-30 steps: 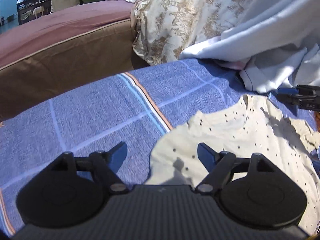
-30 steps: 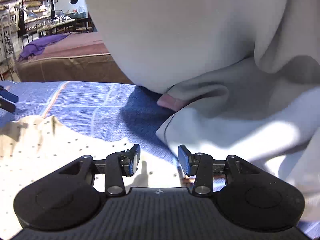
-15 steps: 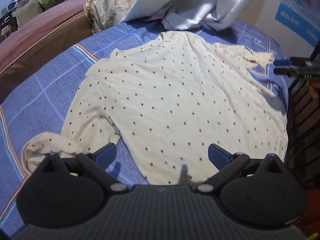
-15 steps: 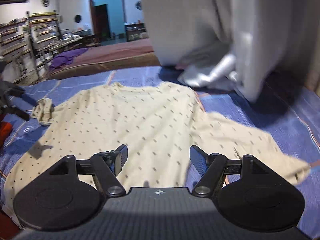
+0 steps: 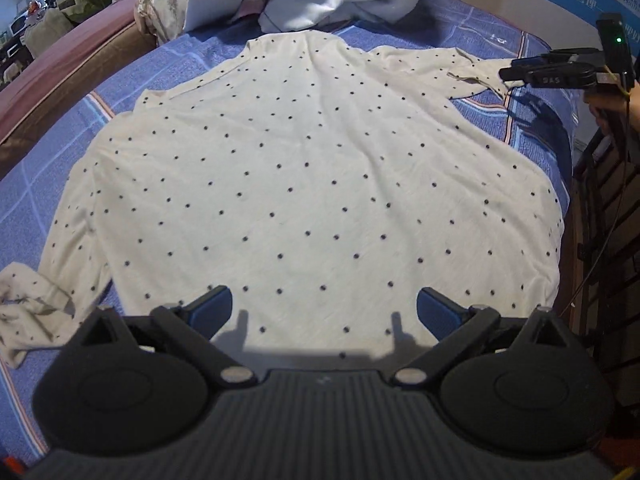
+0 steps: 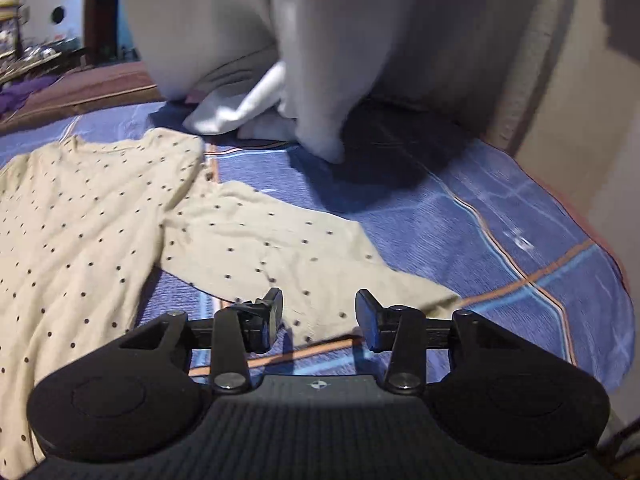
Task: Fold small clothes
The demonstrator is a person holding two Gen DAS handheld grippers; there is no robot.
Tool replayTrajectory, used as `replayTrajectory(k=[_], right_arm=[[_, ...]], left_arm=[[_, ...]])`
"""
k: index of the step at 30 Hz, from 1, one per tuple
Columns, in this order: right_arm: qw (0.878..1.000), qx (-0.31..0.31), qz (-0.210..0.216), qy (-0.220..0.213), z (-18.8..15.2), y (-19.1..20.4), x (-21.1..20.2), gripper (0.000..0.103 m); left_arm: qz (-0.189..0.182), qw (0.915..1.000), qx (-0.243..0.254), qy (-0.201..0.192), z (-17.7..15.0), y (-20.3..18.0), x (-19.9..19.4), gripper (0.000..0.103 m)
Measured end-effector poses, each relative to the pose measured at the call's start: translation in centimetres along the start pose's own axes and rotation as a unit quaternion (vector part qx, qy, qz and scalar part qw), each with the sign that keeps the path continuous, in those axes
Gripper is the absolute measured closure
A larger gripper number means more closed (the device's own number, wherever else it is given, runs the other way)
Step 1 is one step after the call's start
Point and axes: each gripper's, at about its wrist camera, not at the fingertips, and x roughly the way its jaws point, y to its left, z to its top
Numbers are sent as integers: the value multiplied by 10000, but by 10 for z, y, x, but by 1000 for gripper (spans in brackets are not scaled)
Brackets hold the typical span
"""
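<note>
While the left gripper [image 5: 324, 308] hangs wide apart over the hem, gripping nothing, the dotted shirt [image 5: 312, 168] spreads out ahead of it toward 12 o'clock, flat on the blue bed cover [image 5: 52, 168]. A second ago that camera was down by the neckline; it has pulled back to the bottom edge, so the whole garment now shows — spreading looks done, folding can start. Over to the right gripper [image 6: 319, 316]: parted too, empty, hovering just over the cuff of the right sleeve [image 6: 288, 252], which runs off toward 10 o'clock to the body. It has swung away from the white bedding [image 6: 280, 60] to that sleeve, likely the first thing to fold inward. At 9 o'clock of the left view, the other sleeve [image 5: 28, 308] lies bunched, its end cut off by the frame. Whether the right fingers touch cloth is hard to judge; that view is blurred, and the hem nearest the left gripper sits hidden under its own body.
</note>
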Motion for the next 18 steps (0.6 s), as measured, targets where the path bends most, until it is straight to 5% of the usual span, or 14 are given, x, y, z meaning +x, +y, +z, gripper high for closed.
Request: replayTrajectory(k=[6,8,10,18], right_arm=[[9978,-474,-216,406,13,22,49,39],[9967,-374,-321,646,11,15,64,53],[9975,-117,-280,640,9,1,65,92],[9861,1239,-1110,7,33,-104,-2,94]], left_arm=[[-246,9994,-247,54,5,-28,15,2],[-507,9966,-644,128,-2,-24,17,1],[-723,9910,-1096,254,-12,-15,21,1],[-46,9898,-1420,-86,-20,15,15,1]])
